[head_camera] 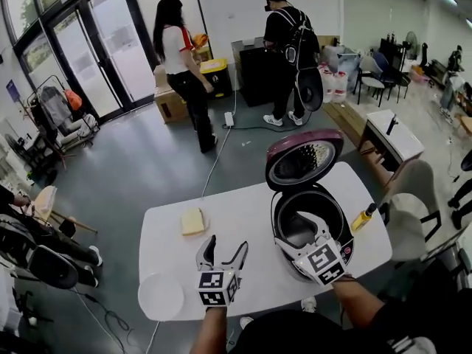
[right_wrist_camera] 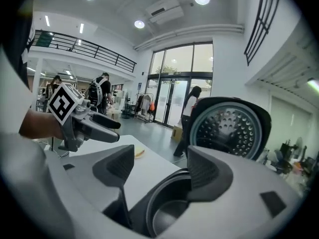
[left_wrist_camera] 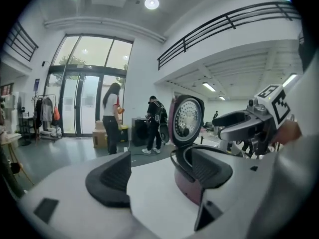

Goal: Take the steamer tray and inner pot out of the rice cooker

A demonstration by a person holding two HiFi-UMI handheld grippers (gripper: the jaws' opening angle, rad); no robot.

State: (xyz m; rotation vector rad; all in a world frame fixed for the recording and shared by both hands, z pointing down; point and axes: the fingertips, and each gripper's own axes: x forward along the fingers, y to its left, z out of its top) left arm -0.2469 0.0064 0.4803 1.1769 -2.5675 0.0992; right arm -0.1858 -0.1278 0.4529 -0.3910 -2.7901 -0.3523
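Observation:
The maroon rice cooker (head_camera: 346,236) stands at the right of the white table (head_camera: 243,205), with its lid (head_camera: 304,159) swung up. Its metal inner pot (right_wrist_camera: 167,218) sits inside it, and I cannot make out a steamer tray in it. My right gripper (head_camera: 293,227) hovers over the cooker's near rim. It is open, with the pot's mouth showing between its pads (right_wrist_camera: 209,171) and nothing gripped. My left gripper (head_camera: 227,243) hangs open over the bare tabletop left of the cooker, empty. In the left gripper view the cooker (left_wrist_camera: 187,185) is just past the right pad (left_wrist_camera: 212,168).
A yellow pad (head_camera: 193,221) lies mid-table and a round white dish (head_camera: 161,296) sits at the near left corner. A yellow bottle (head_camera: 363,217) stands right of the cooker. Two people (head_camera: 181,65) stand on the floor beyond the table, and chairs (head_camera: 413,198) stand to the right.

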